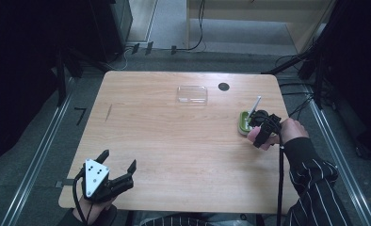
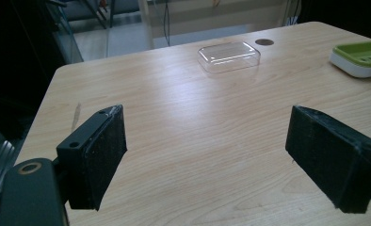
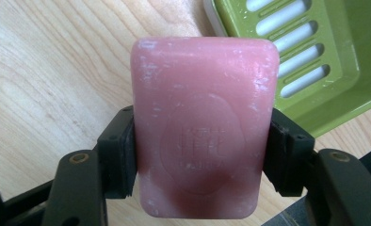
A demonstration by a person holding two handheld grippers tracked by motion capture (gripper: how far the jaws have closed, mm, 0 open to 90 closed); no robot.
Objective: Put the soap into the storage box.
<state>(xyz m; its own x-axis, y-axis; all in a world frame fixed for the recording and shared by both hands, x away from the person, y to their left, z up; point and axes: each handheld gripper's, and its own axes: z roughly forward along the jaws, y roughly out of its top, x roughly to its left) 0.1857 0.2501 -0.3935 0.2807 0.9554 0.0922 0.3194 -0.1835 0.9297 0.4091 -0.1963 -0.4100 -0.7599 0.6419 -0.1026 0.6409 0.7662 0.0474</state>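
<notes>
From the high view, the right tool (image 1: 260,136) holds a pink rectangular soap bar (image 1: 255,135) just beside the green slotted plastic soap dish (image 1: 243,123) near the right edge of the wooden table (image 1: 174,141). The left tool (image 1: 120,167) rests at the near left, jaws apart.

In the left gripper view, the jaws stand wide with nothing between them; a clear plastic lid (image 2: 229,57) lies far ahead.

In the right gripper view, both jaws clamp the soap bar's (image 3: 202,127) long sides above the table, the dish (image 3: 315,56) just beyond.

high: overhead, far | left: low, across table (image 2: 183,141) | right: close, downward
</notes>
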